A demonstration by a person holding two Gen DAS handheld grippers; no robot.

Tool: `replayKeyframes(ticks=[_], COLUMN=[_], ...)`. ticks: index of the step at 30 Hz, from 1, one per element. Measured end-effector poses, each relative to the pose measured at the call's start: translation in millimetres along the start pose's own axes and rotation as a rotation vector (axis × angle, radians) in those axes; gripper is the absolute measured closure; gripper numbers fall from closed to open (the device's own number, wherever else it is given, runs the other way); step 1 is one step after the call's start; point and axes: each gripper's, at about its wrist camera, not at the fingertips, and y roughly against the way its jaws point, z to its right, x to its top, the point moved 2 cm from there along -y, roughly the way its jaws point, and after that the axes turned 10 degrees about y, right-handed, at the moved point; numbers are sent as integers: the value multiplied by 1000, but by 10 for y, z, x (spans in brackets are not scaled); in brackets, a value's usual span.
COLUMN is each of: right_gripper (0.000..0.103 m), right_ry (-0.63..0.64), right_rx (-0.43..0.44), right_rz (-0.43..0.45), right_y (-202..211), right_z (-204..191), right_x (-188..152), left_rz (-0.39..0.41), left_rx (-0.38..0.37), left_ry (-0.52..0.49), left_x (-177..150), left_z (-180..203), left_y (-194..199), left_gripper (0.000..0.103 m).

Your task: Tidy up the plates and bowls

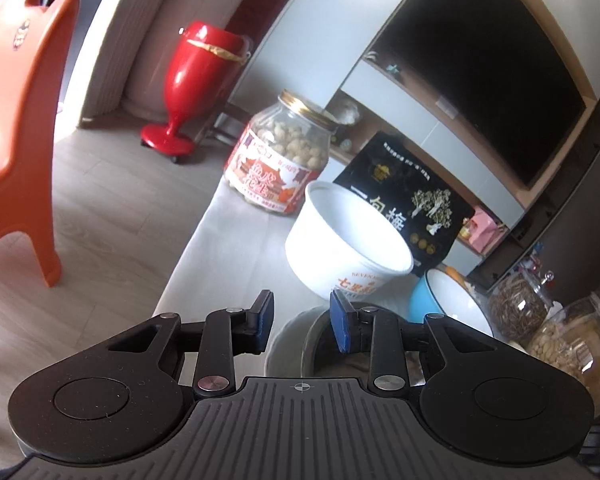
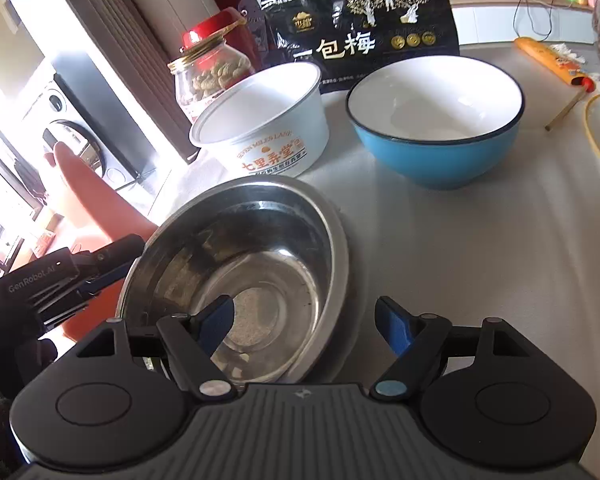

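Nearest, at the lower centre of the right wrist view, the right tongs (image 2: 304,326) stand wide open and empty, one blue pad hanging over the hollow of the steel bowl (image 2: 236,280), the other outside its near-right rim. That bowl, round, polished and mirror-bright, sits directly ahead of and below them, nested in a pale shallow dish whose edge shows around it. At the lower left of this frame the left tongs (image 2: 100,280) reach the bowl's left rim; in the left wrist view the left tongs (image 1: 302,322) are moderately open, holding nothing, straddling that rim by appearance. Both pairs lie close; the right pair is judged better placed to lift.

Farther up the matte grey table (image 2: 440,260) stand a white paper tub (image 2: 260,120) with orange print, smooth and tapering, and a glossy blue bowl (image 2: 436,120), white inside with a dark rim. Behind them lean a black snack bag (image 2: 360,20) and a glass jar (image 2: 208,72).
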Motion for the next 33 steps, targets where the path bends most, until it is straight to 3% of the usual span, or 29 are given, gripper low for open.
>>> replayKeyframes(ticks=[3,8,13,17,21,25,28,33], right_gripper=[22,22,21,20,20,20,20,25], right_ry=[15,42,-31,-81,-61,20,41,7], right_rx=[-86,-300,-430,-475,-474,-465,-501,-448], right_rz=[76,191,209,157,143,173,225,183], right_y=[313,896,1229,1223,1031,887,892,903], right_z=[246,792,1427,1877,2149,2243,2277,2391], right_x=[-18,-94,-143,-132,80,234,125,108], left_rz=[55,-152,-321,-422,-477,-429,-398,-415], left_rx=[-58,-168,-208,-131,-123,-42,10,66], left_ry=[13,19,-36,-160,-327,-438,-507,-512], left_x=[82,-143,-601,-932,-1320,-1547,-1675,-1838], left_z=[198,648,1220,1753,2391,2725,2838,2914], left_y=[95,-176,-498,-721,-957,-1057,-1117,-1345], left_gripper=[69,69,69,69,69,69,69,69])
